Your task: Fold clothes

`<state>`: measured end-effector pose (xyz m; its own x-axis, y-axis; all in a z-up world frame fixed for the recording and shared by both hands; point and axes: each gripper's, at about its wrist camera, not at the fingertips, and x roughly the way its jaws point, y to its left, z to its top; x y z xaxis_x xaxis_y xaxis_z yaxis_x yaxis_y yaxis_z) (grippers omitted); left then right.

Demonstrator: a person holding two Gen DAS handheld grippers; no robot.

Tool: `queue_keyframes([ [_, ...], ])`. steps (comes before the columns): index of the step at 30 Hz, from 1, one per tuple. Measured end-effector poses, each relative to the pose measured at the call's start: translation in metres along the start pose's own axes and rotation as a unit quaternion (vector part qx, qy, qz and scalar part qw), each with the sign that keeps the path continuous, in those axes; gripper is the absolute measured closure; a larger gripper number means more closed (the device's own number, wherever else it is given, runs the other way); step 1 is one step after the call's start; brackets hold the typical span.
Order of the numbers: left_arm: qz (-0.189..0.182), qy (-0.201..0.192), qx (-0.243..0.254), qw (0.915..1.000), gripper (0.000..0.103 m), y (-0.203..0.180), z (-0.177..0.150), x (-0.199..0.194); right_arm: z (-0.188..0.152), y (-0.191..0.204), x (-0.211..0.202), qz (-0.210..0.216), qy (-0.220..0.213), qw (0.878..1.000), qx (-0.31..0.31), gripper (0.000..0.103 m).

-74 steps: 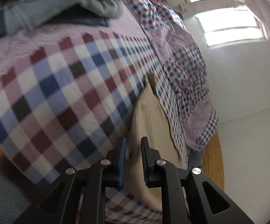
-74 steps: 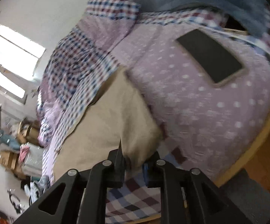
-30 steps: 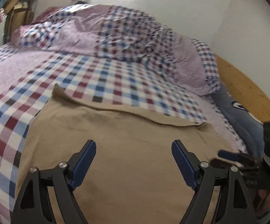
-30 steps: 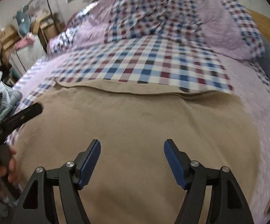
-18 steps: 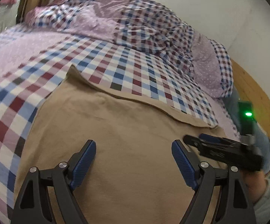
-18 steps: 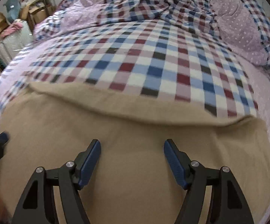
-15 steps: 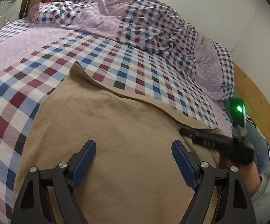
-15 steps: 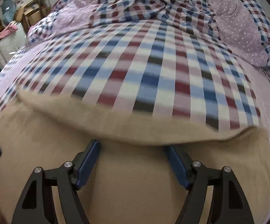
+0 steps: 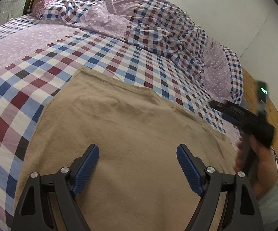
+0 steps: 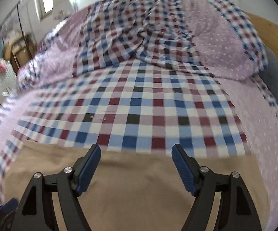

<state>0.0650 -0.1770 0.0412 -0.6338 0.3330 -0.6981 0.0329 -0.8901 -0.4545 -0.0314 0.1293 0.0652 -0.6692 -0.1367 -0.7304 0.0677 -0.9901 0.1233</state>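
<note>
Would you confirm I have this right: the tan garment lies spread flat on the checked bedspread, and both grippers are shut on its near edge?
Not quite. The tan garment does lie spread flat on the checked bedspread, but neither gripper is shut on it. The left wrist view shows the left gripper with its jaws wide apart above the cloth, and the right wrist view shows the right gripper equally open.

— What carries everything here?
— A bed [image 9: 92, 61] with a checked sheet, purple dotted at its edges.
— And directly on it?
— A tan cloth [image 9: 131, 134] lies spread flat at the near side. Far behind, a rumpled checked and purple quilt [image 9: 158, 27] is heaped. At the far right, a purple dotted pillow [image 10: 221, 46] rests.
</note>
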Motion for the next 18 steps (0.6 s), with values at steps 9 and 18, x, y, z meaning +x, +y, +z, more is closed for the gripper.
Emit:
queue_keyframes([
  [9, 0.025, -0.006, 0.029, 0.9992, 0.017, -0.007, -0.005, 0.003, -0.104, -0.056, -0.076, -0.043, 0.009, 0.999, -0.002, 0.017],
  [18, 0.078, -0.013, 0.103, 0.9915, 0.017, -0.021, -0.02, 0.01, -0.143, -0.131, -0.107, -0.126, -0.008, 0.992, 0.021, 0.017],
])
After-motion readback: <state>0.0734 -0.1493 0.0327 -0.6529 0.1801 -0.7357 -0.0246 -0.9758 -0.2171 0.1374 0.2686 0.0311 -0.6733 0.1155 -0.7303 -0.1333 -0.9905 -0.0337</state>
